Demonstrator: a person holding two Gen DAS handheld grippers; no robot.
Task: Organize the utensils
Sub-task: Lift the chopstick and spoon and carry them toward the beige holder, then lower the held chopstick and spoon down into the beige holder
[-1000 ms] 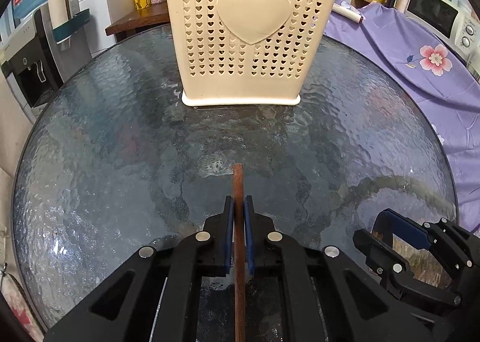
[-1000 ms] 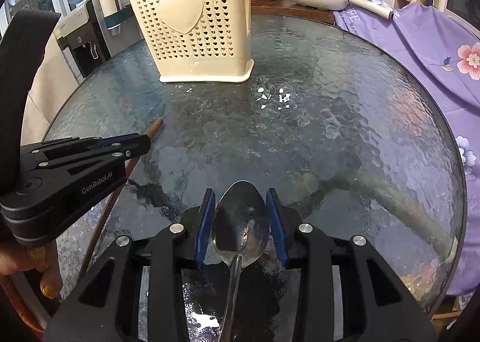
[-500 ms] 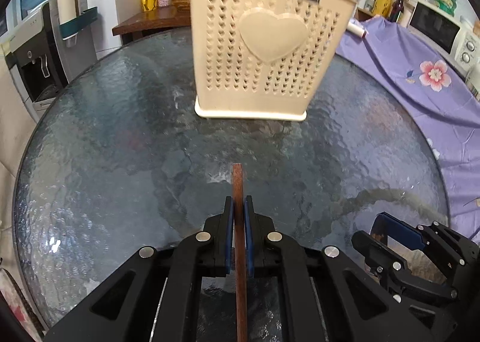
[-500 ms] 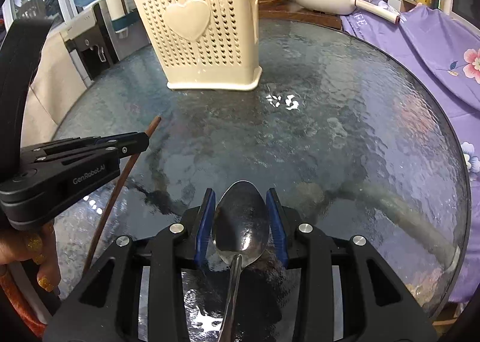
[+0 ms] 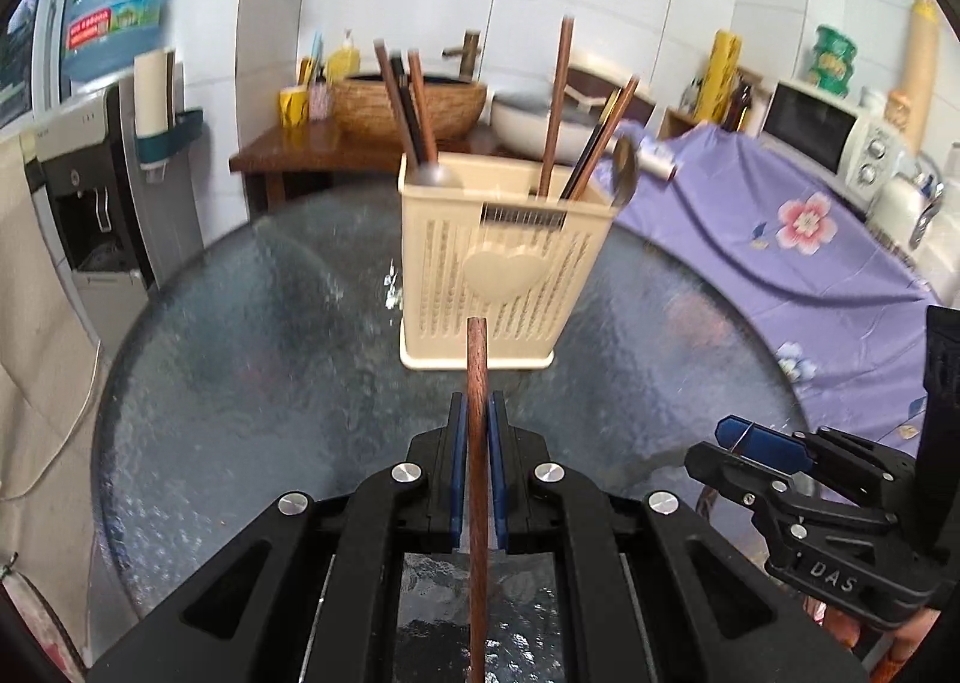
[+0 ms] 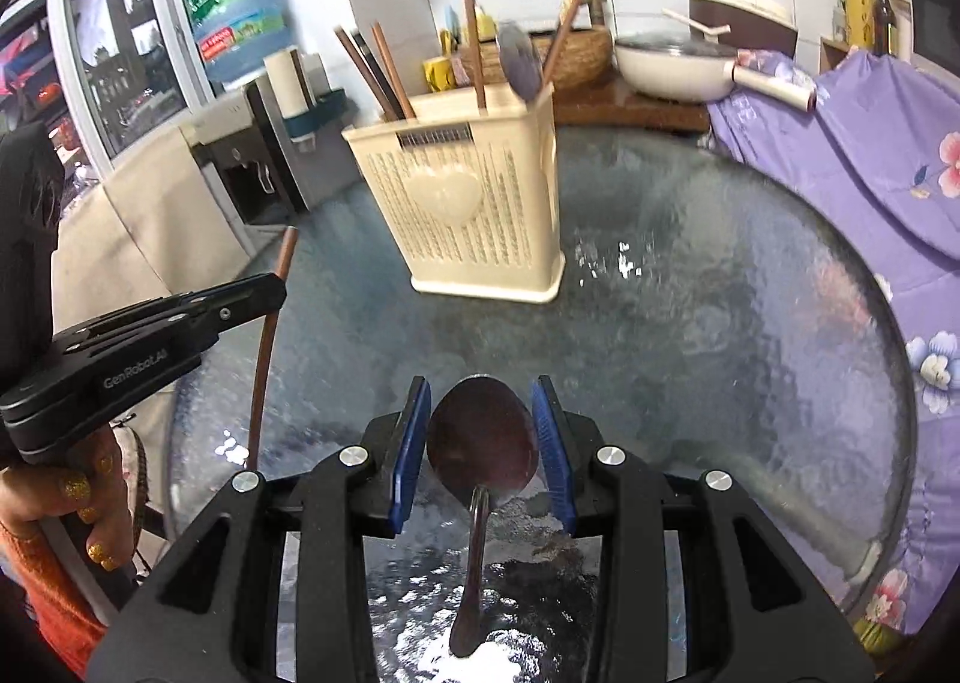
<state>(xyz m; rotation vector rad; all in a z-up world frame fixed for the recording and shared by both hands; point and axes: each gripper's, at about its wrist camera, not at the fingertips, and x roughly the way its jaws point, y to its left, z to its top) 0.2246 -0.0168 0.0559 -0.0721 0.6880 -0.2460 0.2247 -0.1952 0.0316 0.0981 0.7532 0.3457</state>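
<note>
**Sam:** Over the glass surface [image 5: 252, 359], you have something in each claw. Your left claw [image 5: 478, 479] is shut tight on a brown wooden chopstick [image 5: 477, 383]. The stick runs straight between the blue pads and pokes out past the tips, toward the cream utensil basket [image 5: 498, 287]. Your right claw [image 6: 480, 446] holds a metal spoon [image 6: 480, 443]. The bowl of the spoon sits between the blue pads, and the handle hangs back under the claw.

**Mia:** What could go wrong?

**Sam:** I think the spoon is the big worry. The pads only touch the round edges of its bowl, and those are smooth. If you tip that claw fast, the spoon could twist or slide out and bang on the glass.

**Mia:** And the chopstick?

**Sam:** It is long. If you come in too low, its tip could hit the front wall of the basket and push the basket back, or the stick could turn in the pads. The basket already holds other chopsticks [image 5: 414, 107] and a spoon [image 5: 624, 173], so yours could knock them on the way in.

**Mia:** Where is the basket from your claws?

**Sam:** Ahead of both, standing upright, well apart from them.
</note>
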